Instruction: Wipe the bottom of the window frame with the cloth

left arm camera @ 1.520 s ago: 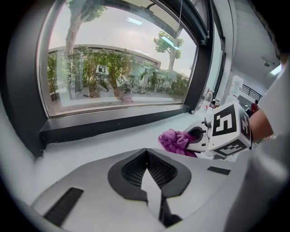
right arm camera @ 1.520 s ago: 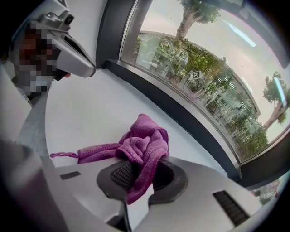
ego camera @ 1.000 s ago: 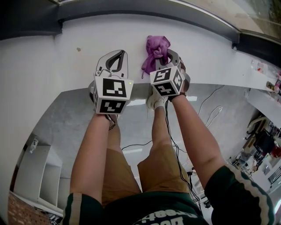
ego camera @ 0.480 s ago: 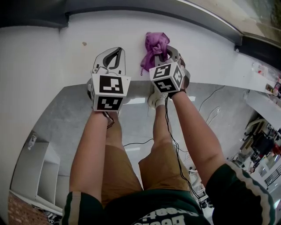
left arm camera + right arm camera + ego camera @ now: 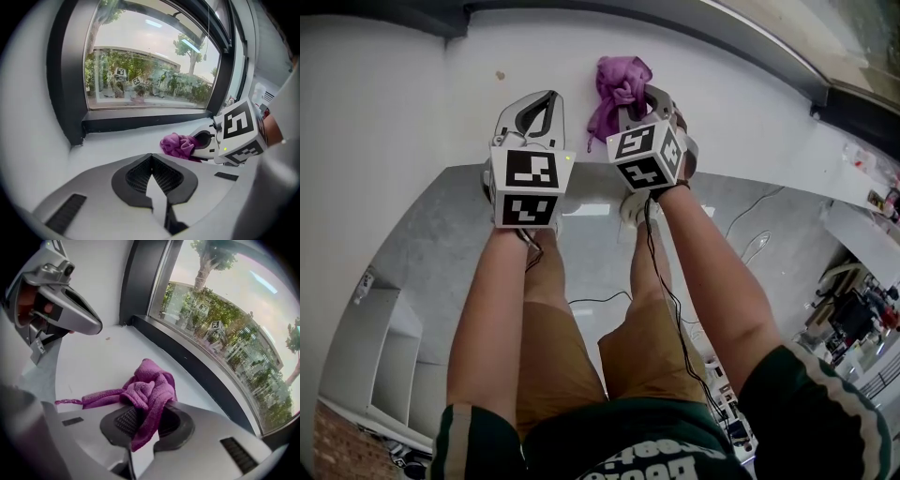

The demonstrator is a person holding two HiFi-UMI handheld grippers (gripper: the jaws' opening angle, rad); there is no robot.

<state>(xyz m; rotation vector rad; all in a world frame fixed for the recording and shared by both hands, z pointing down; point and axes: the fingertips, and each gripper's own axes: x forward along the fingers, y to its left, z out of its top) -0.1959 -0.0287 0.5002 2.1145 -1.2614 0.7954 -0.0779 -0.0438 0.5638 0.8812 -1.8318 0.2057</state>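
While both grippers are held over the white sill [image 5: 741,103], we see the right gripper [image 5: 145,423] with its 2 jaws closed on a fold of the purple cloth [image 5: 149,387] — the fabric is pinched between the ribbed pads. The rest lies bunched on the sill just ahead of the jaws, with 1 strip trailing toward the left. We locate the cloth near the dark bottom rail of the window frame [image 5: 145,121] but apart from it, with bare sill between. The left gripper [image 5: 151,174] has its jaw tips meeting and holds nothing; it sits just beside the right gripper, on the person's left. Beyond the glass [image 5: 150,65] we note trees [image 5: 187,47] and a low building [image 5: 140,51] — both outdoors.
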